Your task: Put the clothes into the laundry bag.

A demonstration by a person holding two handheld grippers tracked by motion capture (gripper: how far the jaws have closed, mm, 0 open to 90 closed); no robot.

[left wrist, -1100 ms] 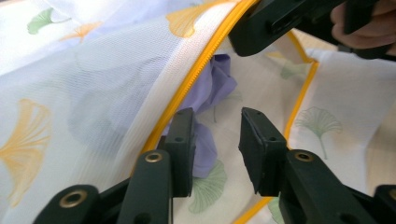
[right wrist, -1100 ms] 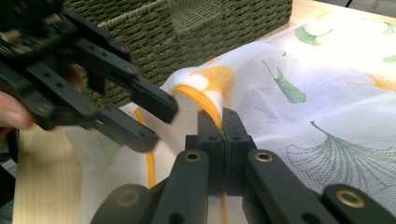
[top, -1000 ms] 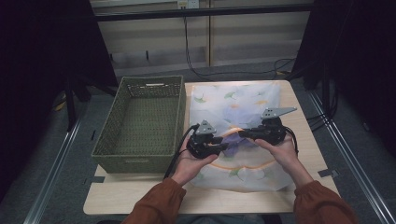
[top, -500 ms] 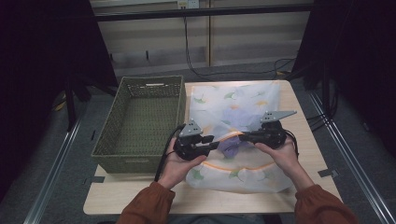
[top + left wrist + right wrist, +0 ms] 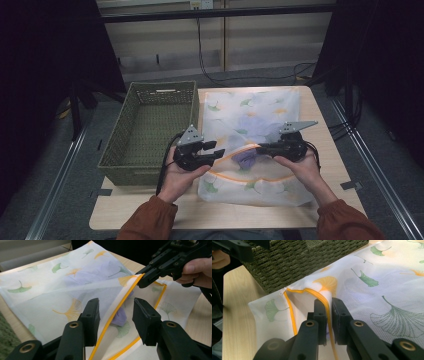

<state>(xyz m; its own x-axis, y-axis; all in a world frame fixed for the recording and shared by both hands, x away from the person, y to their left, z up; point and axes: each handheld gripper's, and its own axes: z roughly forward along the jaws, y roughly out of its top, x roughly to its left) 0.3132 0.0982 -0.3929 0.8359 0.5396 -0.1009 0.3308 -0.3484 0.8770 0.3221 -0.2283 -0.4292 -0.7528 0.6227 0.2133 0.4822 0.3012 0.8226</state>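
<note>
On the far left of the worktop stands a green woven basket, its long side running from near to far. Its right wall sits just beside the left edge of the mesh bag, a white zip bag printed with ginkgo leaves that lies flat over the middle and right of the worktop.

My left tool hovers just right of the basket's near corner, over the bag's left border. Its jaws have just been opening; in the left gripper view they stand apart with the orange zipper running between them, and neither pad presses on it.

Inside the bag a lilac cloth shows through the mesh, bunched near the mouth, between my two tools.

My right tool comes in from the right and points left. Its jaws have also just been easing apart, yet in the right gripper view the upper edge of the bag's mouth, with its zipper band, is pinched between the pads and lifted off the lower layer.

The basket wall rises close behind that raised edge. Beyond the far end of the worktop, black cables trail over the floor.
</note>
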